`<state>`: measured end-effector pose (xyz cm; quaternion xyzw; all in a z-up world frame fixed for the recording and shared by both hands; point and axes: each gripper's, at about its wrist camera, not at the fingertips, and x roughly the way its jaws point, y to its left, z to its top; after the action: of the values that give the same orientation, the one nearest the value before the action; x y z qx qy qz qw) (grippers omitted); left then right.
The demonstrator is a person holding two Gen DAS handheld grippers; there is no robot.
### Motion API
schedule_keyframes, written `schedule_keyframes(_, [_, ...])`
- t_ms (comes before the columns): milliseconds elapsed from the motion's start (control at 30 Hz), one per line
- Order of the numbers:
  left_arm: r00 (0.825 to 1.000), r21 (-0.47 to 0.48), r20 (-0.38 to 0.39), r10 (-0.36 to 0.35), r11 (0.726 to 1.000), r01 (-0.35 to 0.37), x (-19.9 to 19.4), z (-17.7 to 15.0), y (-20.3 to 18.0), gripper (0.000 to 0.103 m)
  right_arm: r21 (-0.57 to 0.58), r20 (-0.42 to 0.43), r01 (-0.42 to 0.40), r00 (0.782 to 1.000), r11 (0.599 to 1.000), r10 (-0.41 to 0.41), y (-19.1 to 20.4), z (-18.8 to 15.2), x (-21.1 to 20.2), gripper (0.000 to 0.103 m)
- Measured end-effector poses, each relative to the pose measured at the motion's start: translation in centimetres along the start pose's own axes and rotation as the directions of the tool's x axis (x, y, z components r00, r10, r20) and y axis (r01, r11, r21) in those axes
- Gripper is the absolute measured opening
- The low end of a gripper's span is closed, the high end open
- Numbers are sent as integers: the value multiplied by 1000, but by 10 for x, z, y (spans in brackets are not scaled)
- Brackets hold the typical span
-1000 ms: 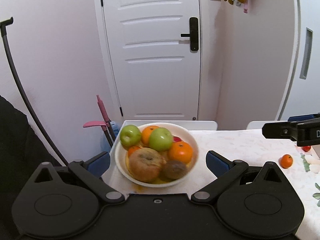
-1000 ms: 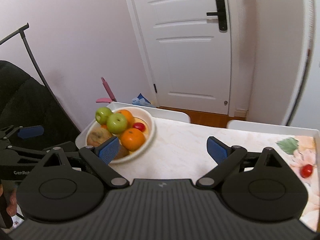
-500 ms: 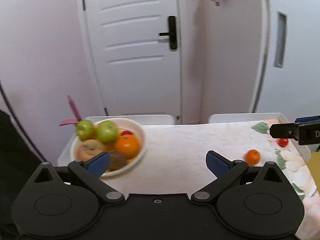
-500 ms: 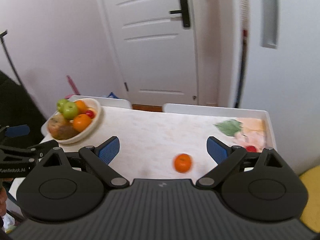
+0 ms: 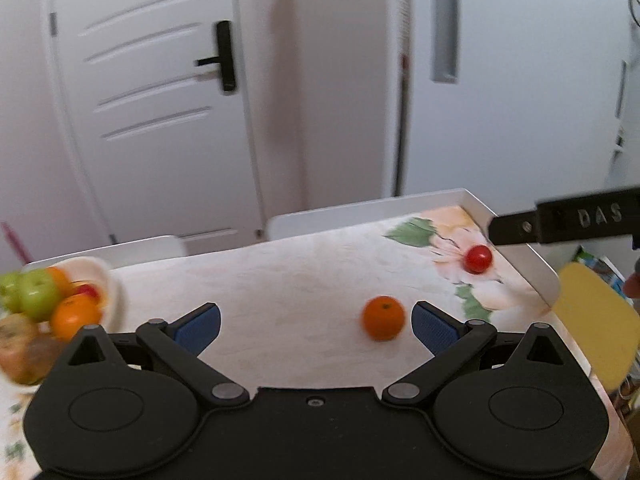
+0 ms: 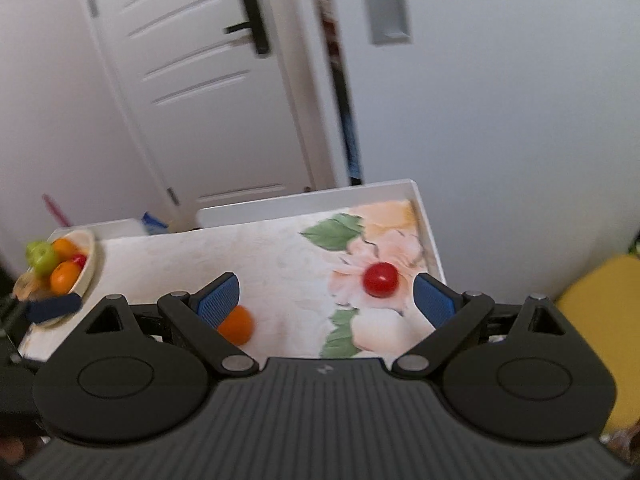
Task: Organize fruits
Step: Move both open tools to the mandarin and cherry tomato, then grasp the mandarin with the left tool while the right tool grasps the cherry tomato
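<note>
Orange tangerine (image 5: 383, 317); red cherry tomato (image 6: 380, 279); floral tablecloth (image 5: 280, 280), pink-green; blue pads (image 5: 432, 325); white door (image 5: 152, 100).

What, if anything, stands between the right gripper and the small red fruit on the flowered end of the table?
Nothing visible does. The right gripper is open, and the red fruit lies alone on bare tabletop ahead of its fingers. The loose orange sits off by the other finger, outside that path.

Each camera sits on its own gripper, low and close over the flowery white table (image 5: 280, 272), facing the white panelled door (image 6: 208, 92). Both views share the small orange fruit (image 5: 383, 317) mid-frame and the door at upper left.
</note>
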<state>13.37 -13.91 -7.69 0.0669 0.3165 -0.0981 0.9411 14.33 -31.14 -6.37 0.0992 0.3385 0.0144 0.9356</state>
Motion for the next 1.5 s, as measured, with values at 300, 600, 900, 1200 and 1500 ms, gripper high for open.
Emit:
schedule_keyframes(300, [995,41,-55,-83,996,85,58,-2,-25,84,51,-18,70,997,996,-69,-3,-9,36,103])
schedule_keyframes(600, [984,66,-103,-143,986,151,84,-7,-33,43,24,-19,113,993,993,-113,5,-15,65,103])
schedule_keyframes(900, [987,78,-99,-124,988,132,82,-7,-32,42,-44,-16,184,983,982,-185,7,-16,91,84])
schedule_keyframes(1200, [991,72,-91,-102,992,108,80,-4,-29,41,-101,-12,228,973,968,-230,7,-18,105,72])
schedule_keyframes(1500, [994,52,-67,-88,994,92,74,-3,-21,41,-145,-15,254,966,956,-259,6,-20,113,48])
